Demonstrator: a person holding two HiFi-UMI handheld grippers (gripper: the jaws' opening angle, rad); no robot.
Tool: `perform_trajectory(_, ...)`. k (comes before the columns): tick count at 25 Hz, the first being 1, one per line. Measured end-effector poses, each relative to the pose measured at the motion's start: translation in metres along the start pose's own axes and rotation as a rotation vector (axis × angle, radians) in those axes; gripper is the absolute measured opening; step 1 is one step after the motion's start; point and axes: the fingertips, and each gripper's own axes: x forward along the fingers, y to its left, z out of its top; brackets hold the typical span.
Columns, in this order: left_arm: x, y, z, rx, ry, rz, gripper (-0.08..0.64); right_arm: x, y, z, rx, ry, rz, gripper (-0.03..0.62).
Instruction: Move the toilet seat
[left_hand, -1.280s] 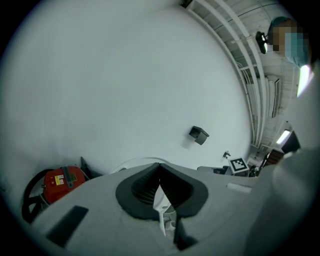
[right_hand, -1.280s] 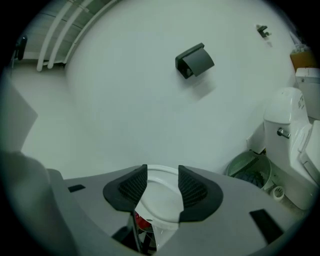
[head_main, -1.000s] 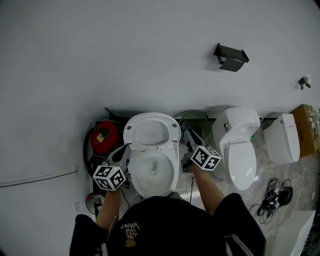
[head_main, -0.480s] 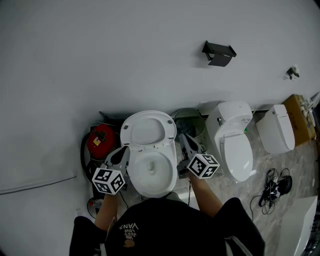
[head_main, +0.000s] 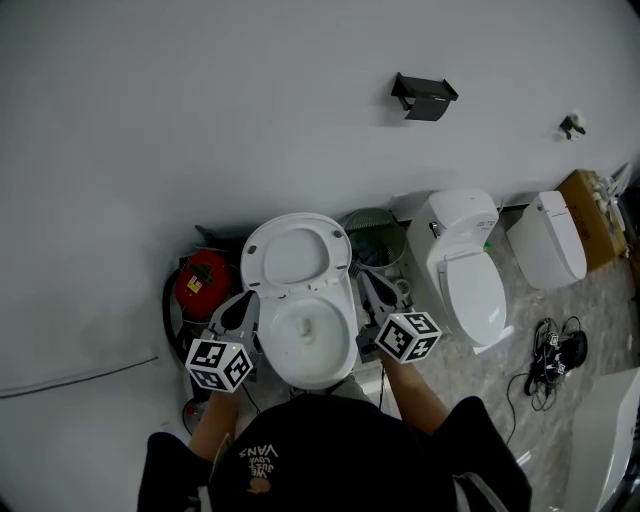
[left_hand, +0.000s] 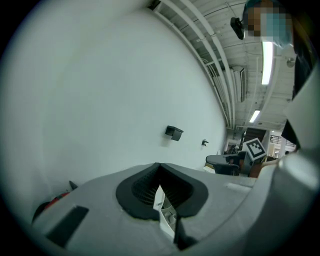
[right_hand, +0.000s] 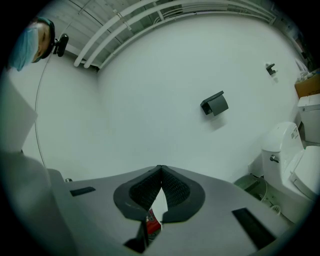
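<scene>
The white toilet (head_main: 310, 340) stands against the wall with its seat (head_main: 296, 256) tipped up over the bowl. My left gripper (head_main: 246, 300) is by the bowl's left rim, jaws shut on nothing. My right gripper (head_main: 362, 276) is by the right rim, just beside the raised seat's edge, also shut and empty. In the left gripper view the left gripper (left_hand: 159, 165) has its pads pressed together and points at the bare wall. In the right gripper view the right gripper (right_hand: 160, 168) is the same, with its pads meeting.
A red canister (head_main: 205, 283) sits left of the toilet and a green wire basket (head_main: 375, 235) right of it. Further right are a second toilet (head_main: 465, 265), a third one (head_main: 548, 240) and a cardboard box (head_main: 590, 205). A black holder (head_main: 425, 95) hangs on the wall. Cables (head_main: 555, 355) lie on the floor.
The head view has swung, so the toilets and wall holder sit further left. Both grippers stay beside the bowl; the right one has come slightly closer to the rim.
</scene>
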Motion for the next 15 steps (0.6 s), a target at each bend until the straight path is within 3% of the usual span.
perform_trajectory(6,-0.011,-0.01,-0.009,0.02,0.022,-0.03,0.0,-0.02,0.006,-0.012,0.002,-0.003,-0.024,-0.002)
perform_trajectory(15,-0.025,-0.016,-0.031,0.055,0.073,-0.011,0.0,-0.043,0.008,-0.038,-0.003,0.026,-0.067,-0.002)
